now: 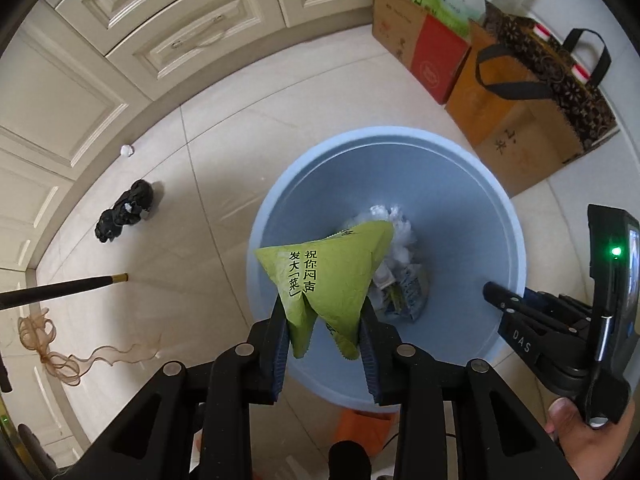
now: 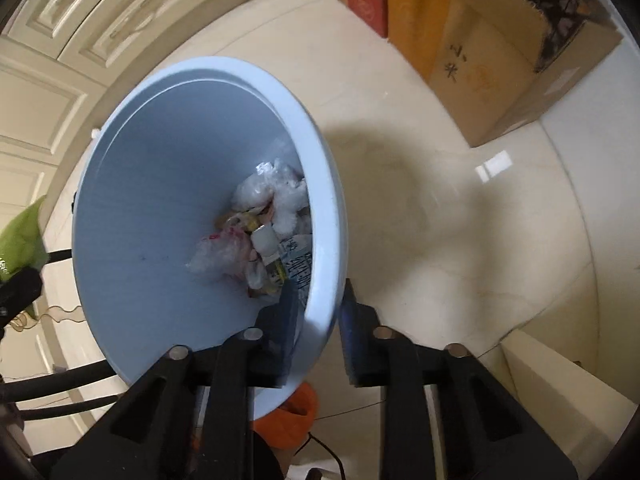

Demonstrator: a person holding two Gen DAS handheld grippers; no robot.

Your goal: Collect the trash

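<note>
A crumpled green wrapper with black print hangs over the light blue bin, and my left gripper is shut on its lower folds. At the bin's bottom lies trash: white plastic, paper and small packs. In the right wrist view my right gripper is shut on the bin's rim, one finger inside the wall and one outside. The bin looks tilted in that view. The green wrapper shows at the left edge there. A hand holds the right gripper's handle.
On the tiled floor to the left lie a black crumpled bag, a small white paper ball, a brown ribbon and a black stick. Cream cabinets line the far side. Cardboard boxes stand behind the bin at the right.
</note>
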